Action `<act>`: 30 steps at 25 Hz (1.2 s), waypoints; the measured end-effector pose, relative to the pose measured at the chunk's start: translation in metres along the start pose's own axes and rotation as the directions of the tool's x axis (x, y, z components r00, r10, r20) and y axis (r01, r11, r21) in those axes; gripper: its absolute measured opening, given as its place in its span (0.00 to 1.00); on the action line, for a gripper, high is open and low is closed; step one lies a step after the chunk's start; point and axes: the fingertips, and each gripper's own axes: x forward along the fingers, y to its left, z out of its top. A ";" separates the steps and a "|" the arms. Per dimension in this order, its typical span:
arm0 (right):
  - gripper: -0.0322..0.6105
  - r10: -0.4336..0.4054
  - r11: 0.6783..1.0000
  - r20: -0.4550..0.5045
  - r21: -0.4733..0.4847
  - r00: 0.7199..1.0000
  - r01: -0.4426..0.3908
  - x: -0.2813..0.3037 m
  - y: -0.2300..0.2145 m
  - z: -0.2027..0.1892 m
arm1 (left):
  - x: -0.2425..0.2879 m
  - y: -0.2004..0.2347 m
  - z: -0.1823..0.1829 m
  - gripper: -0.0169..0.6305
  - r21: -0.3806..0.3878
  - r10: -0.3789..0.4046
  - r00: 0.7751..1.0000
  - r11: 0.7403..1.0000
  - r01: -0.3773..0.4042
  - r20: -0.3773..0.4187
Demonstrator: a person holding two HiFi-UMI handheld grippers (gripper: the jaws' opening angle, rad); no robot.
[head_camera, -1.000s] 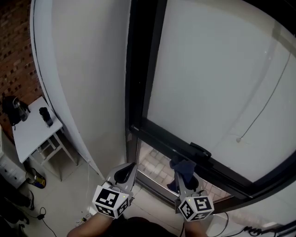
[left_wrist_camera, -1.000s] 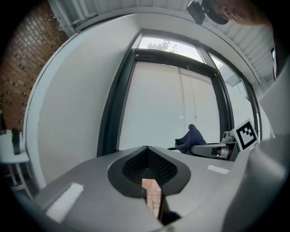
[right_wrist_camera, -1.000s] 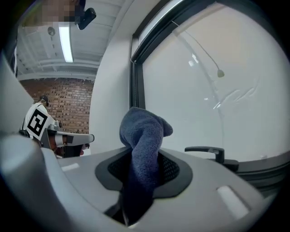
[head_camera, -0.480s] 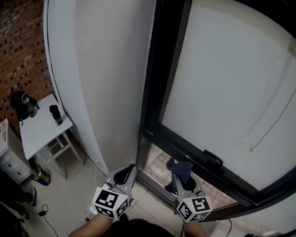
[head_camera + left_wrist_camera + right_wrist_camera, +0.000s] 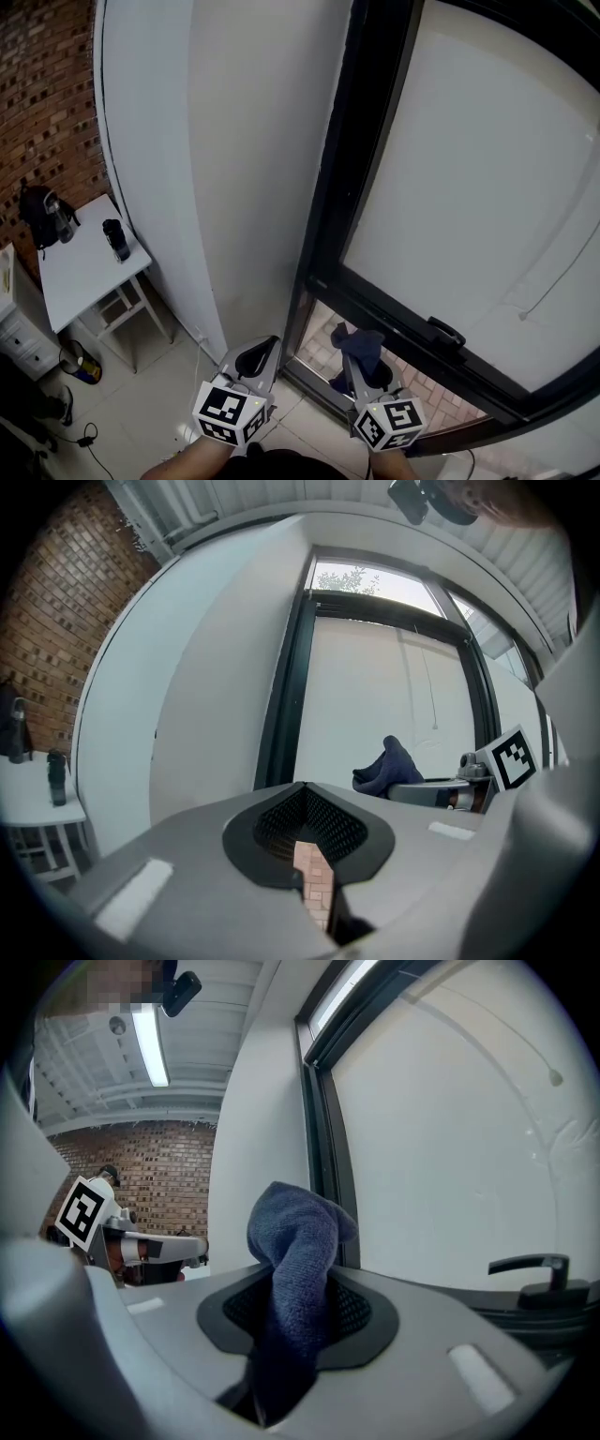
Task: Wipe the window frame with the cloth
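I hold the right gripper (image 5: 359,364) low in front of the black metal window frame (image 5: 329,216), jaws clamped on the dark blue microfibre cloth (image 5: 357,341). In the right gripper view the cloth (image 5: 296,1241) is pinched by its lower part between the textured pads, and a loose bunch stands proud of the jaw tips. I judge this grip deliberate: the free bunch forms a soft pad that meets the frame before any hard part of the gripper does. The cloth sits just below the frame's lower horizontal rail in the head view, near the black lever handle (image 5: 447,332). It appears to be short of contact, so I take the wiping stroke as not yet begun. The left gripper (image 5: 262,351) hangs beside the right one, nearer the plain white wall panel (image 5: 244,169). In the left gripper view its jaws (image 5: 305,794) meet at the tips with nothing between them; only paved ground shows through the slot behind them. I judge that it is kept out of the way, since one cloth needs one gripper. The frosted white pane (image 5: 469,187) fills the frame above. To start wiping, the cloth bunch needs to press onto a frame member and travel along it.
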 end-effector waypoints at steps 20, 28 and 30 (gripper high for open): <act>0.24 0.009 1.000 0.017 -0.008 1.000 -0.009 0.070 -0.008 0.023 | 0.066 0.017 0.025 0.02 0.013 -0.063 0.998 0.998 0.063 0.022; 0.24 0.070 0.996 0.084 -0.054 0.994 -0.066 0.110 -0.022 0.080 | 0.108 0.024 0.070 0.02 -0.004 -0.025 0.999 1.000 0.025 0.036; 0.24 0.070 0.996 0.098 -0.054 0.993 -0.065 0.116 -0.026 0.099 | 0.116 0.027 0.088 0.02 0.000 0.003 0.999 1.000 -0.003 0.052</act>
